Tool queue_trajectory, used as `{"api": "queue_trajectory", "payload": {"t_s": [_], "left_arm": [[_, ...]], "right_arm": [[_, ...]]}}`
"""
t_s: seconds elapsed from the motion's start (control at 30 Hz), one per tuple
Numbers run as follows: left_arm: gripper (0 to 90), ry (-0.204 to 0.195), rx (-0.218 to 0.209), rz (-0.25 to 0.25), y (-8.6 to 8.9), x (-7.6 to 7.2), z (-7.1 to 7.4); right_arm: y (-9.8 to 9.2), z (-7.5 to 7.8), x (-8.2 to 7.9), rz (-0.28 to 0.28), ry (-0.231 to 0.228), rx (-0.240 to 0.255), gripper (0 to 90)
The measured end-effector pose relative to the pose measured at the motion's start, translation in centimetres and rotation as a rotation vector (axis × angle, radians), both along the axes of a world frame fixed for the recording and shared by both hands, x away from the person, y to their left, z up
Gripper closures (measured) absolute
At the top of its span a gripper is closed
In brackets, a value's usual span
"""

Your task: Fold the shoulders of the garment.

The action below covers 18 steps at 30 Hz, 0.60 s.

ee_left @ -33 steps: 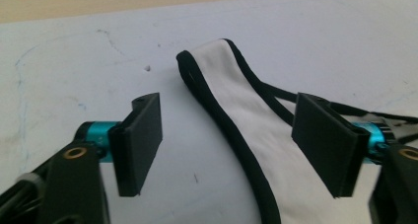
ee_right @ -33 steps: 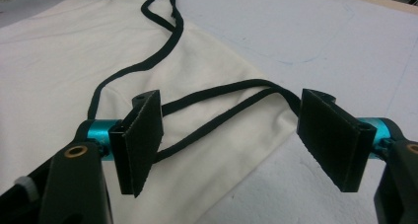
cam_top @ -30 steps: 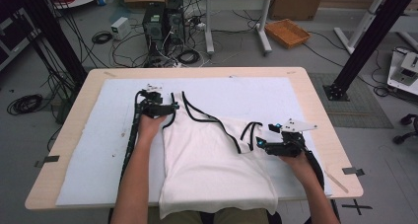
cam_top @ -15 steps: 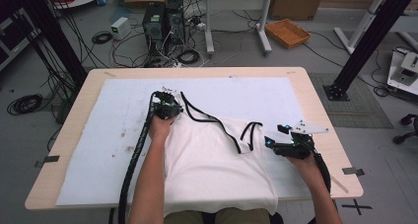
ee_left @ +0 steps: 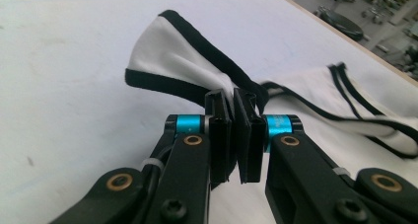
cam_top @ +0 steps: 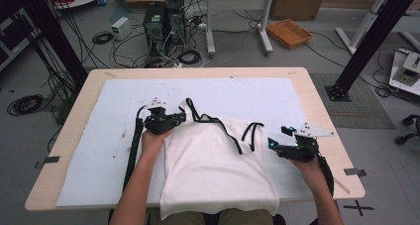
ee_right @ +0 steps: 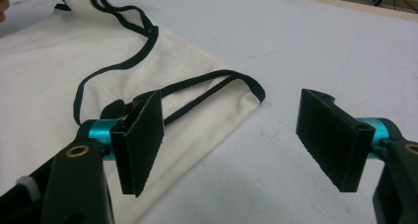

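My left gripper pinches the white tank top's black-trimmed strap; my right gripper gapes beside it on the white-covered table (cables beyond).

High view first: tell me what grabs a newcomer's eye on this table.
A white sleeveless cloth top with black trim lies flat in the middle of the pale blue mat, its hem at the near edge. The left gripper is shut on the top's far left strap. The right gripper stands open beside the right strap.
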<state>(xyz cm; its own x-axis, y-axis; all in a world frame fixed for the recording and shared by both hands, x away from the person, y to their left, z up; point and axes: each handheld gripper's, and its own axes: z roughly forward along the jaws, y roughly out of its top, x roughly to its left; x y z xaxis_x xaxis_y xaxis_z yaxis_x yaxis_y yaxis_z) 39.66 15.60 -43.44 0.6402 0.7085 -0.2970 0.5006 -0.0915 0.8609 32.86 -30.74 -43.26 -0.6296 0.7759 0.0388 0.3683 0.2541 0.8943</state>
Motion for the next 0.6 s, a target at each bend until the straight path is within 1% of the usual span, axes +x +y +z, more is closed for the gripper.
{"api": "queue_trajectory", "payload": {"t_s": [0.03,0.1,0.13,0.17,0.2,0.23,0.27,0.3,0.33,0.37,0.4,0.43,0.47,0.5,0.53,0.57,0.6], "left_arm": [[85.0,-0.004,0.006,-0.001,0.0,-0.5,-0.1],[85.0,0.0,0.01,-0.01,0.1,-1.6,-0.2],[85.0,-0.007,0.015,-0.015,0.1,-2.2,-0.4],[85.0,-0.007,0.015,-0.015,0.1,-2.2,-0.4],[84.9,-0.005,0.032,-0.026,0.1,-3.4,-0.8],[84.9,-0.005,0.032,-0.026,0.1,-3.4,-0.8],[84.9,-0.006,0.044,-0.036,0.1,-4.0,-1.1],[84.1,-0.024,0.065,-0.043,0.2,-5.0,-1.4],[81.3,-0.038,0.071,-0.037,0.3,-5.4,-1.4],[68.5,-0.046,0.064,-0.018,0.4,-5.6,-1.3],[53.3,-0.037,0.042,0.003,0.6,-5.6,-1.1],[47.3,-0.053,0.017,0.019,0.9,-5.6,-0.8],[46.0,-0.053,0.017,0.019,0.9,-5.6,-0.8],[44.6,-0.091,-0.013,0.068,1.4,-5.3,-0.2],[41.6,-0.092,-0.008,0.078,1.5,-4.9,0.1],[40.7,-0.092,-0.008,0.078,1.5,-4.9,0.1],[40.7,-0.08,0.002,0.085,1.5,-4.4,0.3]], "right_arm": [[0.1,0.0,0.0,-0.002,0.007,0.003,26.2],[0.2,0.0,0.0,0.003,0.006,-0.005,26.2],[0.2,-0.1,0.0,0.008,0.004,-0.006,26.2],[0.2,-0.1,0.0,0.008,0.004,-0.006,26.2],[0.3,-0.1,-0.1,0.008,0.008,-0.007,26.2],[0.3,-0.1,-0.1,0.008,0.008,-0.007,26.2],[0.3,-0.1,0.0,0.011,0.005,-0.01,26.2],[0.4,-0.1,0.0,0.012,0.009,-0.014,26.2],[0.4,-0.2,0.0,0.013,0.008,-0.015,26.2],[0.4,-0.2,0.0,0.014,0.007,-0.017,26.2],[0.4,-0.1,-0.1,0.014,0.008,-0.016,26.2],[0.4,-0.1,-0.1,0.012,0.009,-0.012,26.2],[0.4,-0.1,-0.1,0.012,0.009,-0.012,26.2],[0.5,-0.1,-0.1,0.011,0.012,-0.009,26.2],[0.6,-0.2,0.0,0.012,0.013,-0.012,26.2],[0.6,-0.2,0.0,0.011,0.017,-0.014,26.2],[0.6,-0.2,0.0,0.011,0.017,-0.014,26.2]]}}
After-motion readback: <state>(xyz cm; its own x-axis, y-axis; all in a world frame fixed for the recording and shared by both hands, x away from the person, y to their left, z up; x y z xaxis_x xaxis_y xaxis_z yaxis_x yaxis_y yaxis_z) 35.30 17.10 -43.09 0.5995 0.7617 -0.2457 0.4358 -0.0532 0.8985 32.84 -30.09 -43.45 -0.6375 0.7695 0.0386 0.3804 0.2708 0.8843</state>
